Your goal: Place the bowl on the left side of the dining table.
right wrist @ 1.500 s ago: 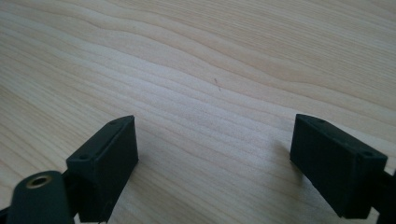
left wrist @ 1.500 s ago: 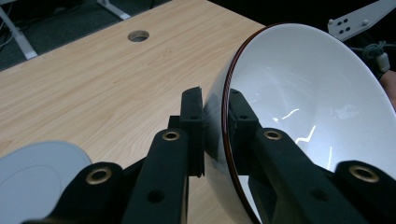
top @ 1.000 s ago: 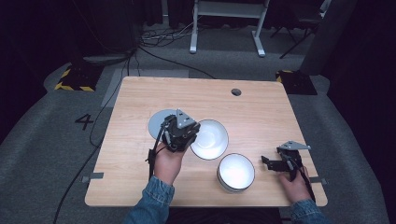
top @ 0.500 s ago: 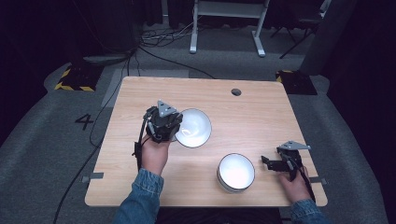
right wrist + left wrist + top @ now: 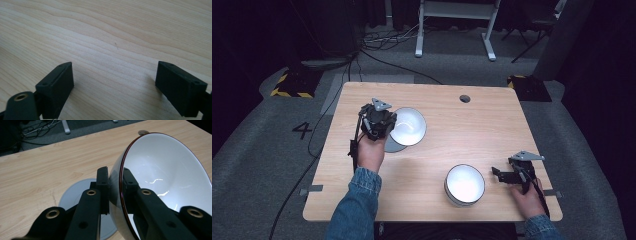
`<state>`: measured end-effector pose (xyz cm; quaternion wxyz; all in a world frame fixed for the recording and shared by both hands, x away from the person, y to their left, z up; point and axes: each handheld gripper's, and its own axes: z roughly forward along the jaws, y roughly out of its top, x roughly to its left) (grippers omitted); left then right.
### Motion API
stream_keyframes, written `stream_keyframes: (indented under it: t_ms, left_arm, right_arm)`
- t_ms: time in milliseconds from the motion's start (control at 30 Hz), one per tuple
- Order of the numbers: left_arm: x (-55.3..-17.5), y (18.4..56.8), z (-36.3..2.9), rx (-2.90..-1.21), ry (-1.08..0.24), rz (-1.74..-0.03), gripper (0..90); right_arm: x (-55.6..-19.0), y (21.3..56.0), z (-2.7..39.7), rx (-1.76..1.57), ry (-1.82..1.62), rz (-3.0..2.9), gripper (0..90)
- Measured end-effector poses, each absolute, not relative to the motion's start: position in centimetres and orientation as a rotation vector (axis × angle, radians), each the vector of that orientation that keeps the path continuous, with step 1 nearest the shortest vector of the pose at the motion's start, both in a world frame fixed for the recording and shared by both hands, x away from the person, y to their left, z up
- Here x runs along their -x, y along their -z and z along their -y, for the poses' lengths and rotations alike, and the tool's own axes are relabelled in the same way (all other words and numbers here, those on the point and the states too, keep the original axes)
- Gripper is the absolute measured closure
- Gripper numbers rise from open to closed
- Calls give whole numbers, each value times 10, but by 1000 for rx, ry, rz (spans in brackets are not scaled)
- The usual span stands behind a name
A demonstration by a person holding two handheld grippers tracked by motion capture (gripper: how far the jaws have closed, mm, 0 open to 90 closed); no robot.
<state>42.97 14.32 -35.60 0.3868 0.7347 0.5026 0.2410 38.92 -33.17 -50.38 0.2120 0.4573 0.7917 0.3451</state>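
So my left gripper (image 5: 388,126) is clamped on the rim of a white bowl (image 5: 408,126), one jaw on the outside wall and one inside. In the left gripper view the bowl (image 5: 165,177) is tipped up on its edge with the opening facing right, and you can see a thin dark red line running along the rim. It's held up over the left-middle part of the wooden table (image 5: 472,135), not resting flat on it.

Right under it there's a flat grey plate (image 5: 393,145) lying on the table; from the high view part of it pokes out below the bowl, and in the left gripper view the plate (image 5: 75,192) sits just behind my jaws. Can't tell if the bowl is touching it.

My right gripper (image 5: 499,173) is low over the table near the right front corner, jaws spread wide with nothing between them. The right gripper view just gives bare wood grain between the two black pads (image 5: 58,85).

There's a second white bowl (image 5: 465,184) standing upright on the table near the front edge, just to the left of my right gripper, well apart from the one I'm holding. Small round hole (image 5: 465,98) in the tabletop at the far side.
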Motion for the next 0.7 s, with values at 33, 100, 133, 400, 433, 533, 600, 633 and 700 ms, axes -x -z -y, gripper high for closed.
stream_keyframes:
  t_ms: [33,100,133,400,433,533,600,633,700]
  left_arm:
    - [-432,357,-146,-1868,-615,-1285,802]
    - [-438,359,-151,-1853,-604,-1300,802]
    - [-440,360,-154,-1858,-596,-1308,801]
    - [-456,366,-166,-1833,-585,-1363,800]
    - [-457,367,-168,-1831,-588,-1370,800]
    - [-463,371,-170,-1813,-574,-1394,800]
    - [-467,373,-172,-1809,-564,-1412,800]
    - [-468,374,-172,-1807,-556,-1418,799]
    - [-473,377,-174,-1812,-567,-1433,799]
  right_arm:
    - [-389,504,332,-1268,-957,-2200,153]
    - [-389,504,332,-1268,-957,-2200,154]
    - [-389,504,332,-1269,-957,-2200,154]
    - [-389,504,332,-1268,-957,-2200,153]
    - [-389,504,332,-1269,-957,-2200,153]
    - [-389,504,332,-1269,-957,-2200,153]
    - [-389,504,332,-1269,-957,-2200,153]
    - [-389,504,332,-1269,-958,-2200,153]
    - [-389,504,332,-1268,-957,-2200,154]
